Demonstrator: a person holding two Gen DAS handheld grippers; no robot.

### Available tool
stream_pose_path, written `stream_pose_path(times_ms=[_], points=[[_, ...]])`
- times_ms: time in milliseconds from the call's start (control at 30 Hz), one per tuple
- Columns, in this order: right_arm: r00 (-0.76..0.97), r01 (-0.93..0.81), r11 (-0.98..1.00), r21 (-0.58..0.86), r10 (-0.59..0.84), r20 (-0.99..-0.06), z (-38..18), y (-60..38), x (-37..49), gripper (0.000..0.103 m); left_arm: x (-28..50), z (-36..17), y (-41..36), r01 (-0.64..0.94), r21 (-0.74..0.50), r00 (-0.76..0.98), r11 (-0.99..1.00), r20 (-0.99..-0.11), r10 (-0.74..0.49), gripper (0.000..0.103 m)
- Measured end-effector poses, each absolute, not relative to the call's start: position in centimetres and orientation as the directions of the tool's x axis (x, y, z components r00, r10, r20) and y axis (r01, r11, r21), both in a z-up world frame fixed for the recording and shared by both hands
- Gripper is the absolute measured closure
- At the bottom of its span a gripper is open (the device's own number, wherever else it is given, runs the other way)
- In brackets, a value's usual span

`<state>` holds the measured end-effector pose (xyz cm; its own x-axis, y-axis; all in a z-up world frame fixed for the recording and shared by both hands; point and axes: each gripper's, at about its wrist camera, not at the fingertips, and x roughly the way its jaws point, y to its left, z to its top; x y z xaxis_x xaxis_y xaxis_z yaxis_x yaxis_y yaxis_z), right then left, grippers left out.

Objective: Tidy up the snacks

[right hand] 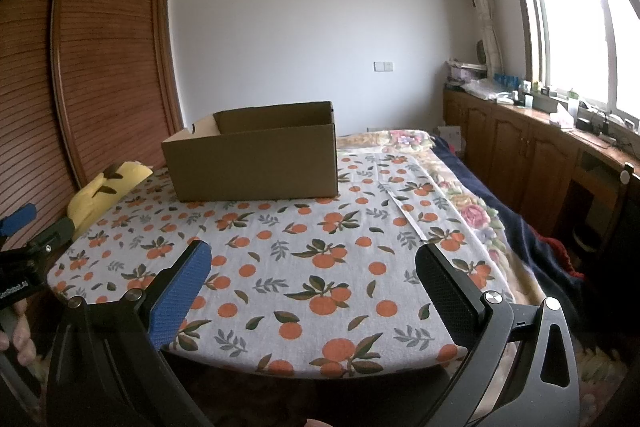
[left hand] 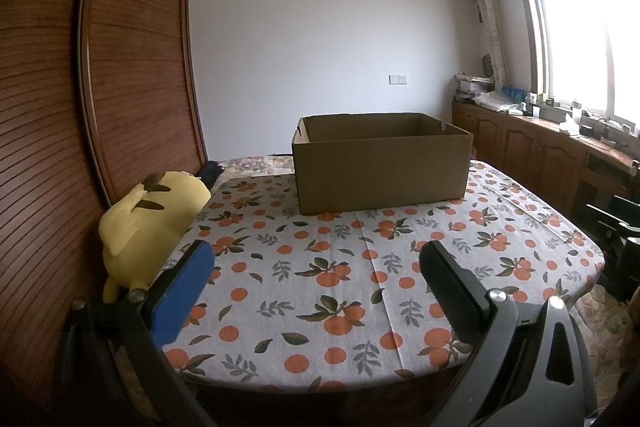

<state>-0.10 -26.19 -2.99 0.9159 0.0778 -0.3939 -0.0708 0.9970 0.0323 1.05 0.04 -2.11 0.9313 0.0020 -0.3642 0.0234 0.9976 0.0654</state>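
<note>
We've got both grippers, left and right, spread wide and holding nothing. The cardboard box sits well ahead of the fingers on the orange-print tablecloth, top open.

A yellow plush toy lies beside the wooden wardrobe.
</note>
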Motion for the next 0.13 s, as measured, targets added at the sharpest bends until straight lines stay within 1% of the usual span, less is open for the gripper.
stream_pose_path(times_ms=[133], points=[[0.916, -0.070, 0.997, 0.031, 0.077, -0.393, -2.98, -26.18, -0.11, 0.000, 1.00, -2.13, 0.03, 0.022, 0.064, 0.930, 0.998, -0.367, 0.003, 0.000]])
